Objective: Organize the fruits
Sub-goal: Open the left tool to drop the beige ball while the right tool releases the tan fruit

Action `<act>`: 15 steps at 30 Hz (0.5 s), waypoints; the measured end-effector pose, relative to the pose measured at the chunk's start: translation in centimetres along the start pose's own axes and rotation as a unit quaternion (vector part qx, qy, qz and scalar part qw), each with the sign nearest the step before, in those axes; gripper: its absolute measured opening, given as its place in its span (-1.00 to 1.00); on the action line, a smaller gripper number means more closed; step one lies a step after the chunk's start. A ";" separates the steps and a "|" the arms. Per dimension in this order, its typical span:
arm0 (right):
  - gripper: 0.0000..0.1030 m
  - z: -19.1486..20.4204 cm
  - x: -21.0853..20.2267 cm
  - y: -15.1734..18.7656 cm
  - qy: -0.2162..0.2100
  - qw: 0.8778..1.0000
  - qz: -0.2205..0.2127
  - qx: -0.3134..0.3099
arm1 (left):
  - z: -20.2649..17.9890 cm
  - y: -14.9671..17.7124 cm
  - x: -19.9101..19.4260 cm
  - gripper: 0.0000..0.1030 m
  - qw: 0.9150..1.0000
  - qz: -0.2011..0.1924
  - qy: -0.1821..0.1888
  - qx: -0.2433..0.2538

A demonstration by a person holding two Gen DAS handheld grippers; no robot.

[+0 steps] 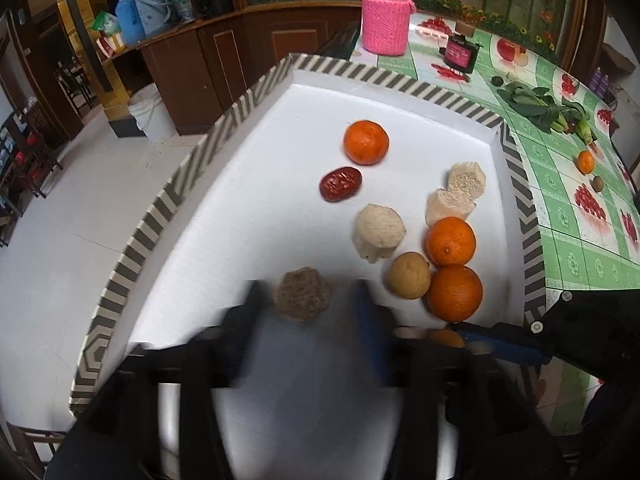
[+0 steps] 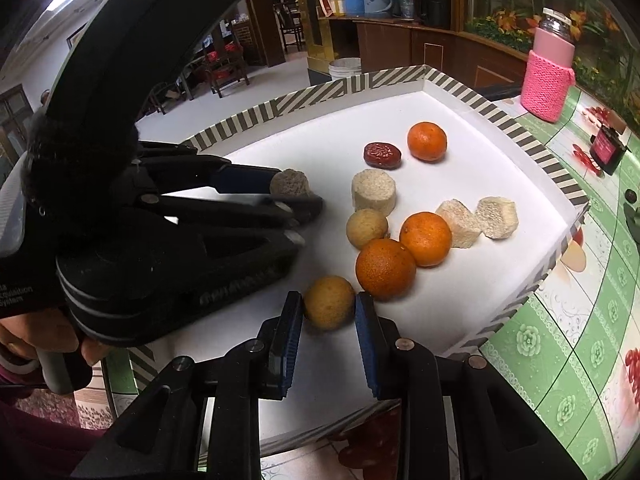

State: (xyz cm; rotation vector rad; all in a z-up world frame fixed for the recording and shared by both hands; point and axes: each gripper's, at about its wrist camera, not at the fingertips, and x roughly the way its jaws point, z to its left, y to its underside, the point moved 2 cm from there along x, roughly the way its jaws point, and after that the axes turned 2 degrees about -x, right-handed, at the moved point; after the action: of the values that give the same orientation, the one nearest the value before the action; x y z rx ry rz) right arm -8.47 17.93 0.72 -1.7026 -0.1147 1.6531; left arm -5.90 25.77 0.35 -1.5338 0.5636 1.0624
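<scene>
left gripper: apart, beige chunk between | right gripper: clamped on longan

Bare tray floor beyond clustered fruit

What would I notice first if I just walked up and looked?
Probably the three bright oranges on the white tray with its striped rim. Next, the right hand-held gripper squeezing a small brown round fruit at the tray's near edge. Behind, a bottle in a pink knitted sleeve stands on the green tablecloth.
</scene>
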 end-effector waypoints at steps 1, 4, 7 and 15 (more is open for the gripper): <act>-0.42 -0.1 -0.1 0.0 -0.005 1.000 -0.001 0.003 | 0.0 0.0 -0.1 0.40 1.000 -0.001 0.003 -0.003; -0.22 -0.6 -1.0 0.2 -0.033 0.999 -0.015 0.026 | 0.1 -0.2 -0.6 0.40 1.000 -0.009 0.009 -0.015; -0.12 -1.2 -2.5 0.5 -0.063 0.997 -0.034 0.043 | 0.5 -0.1 -1.1 0.42 0.999 -0.014 0.011 -0.030; 0.15 -3.6 -6.1 1.3 -0.045 0.995 -0.047 0.073 | 0.8 0.6 -2.9 0.54 0.997 -0.030 0.031 -0.056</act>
State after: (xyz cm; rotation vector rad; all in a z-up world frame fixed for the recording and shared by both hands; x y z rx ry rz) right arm -6.84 12.13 4.65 -1.4917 -0.1130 1.6275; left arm -8.02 25.81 2.54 -1.6764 0.5042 1.0164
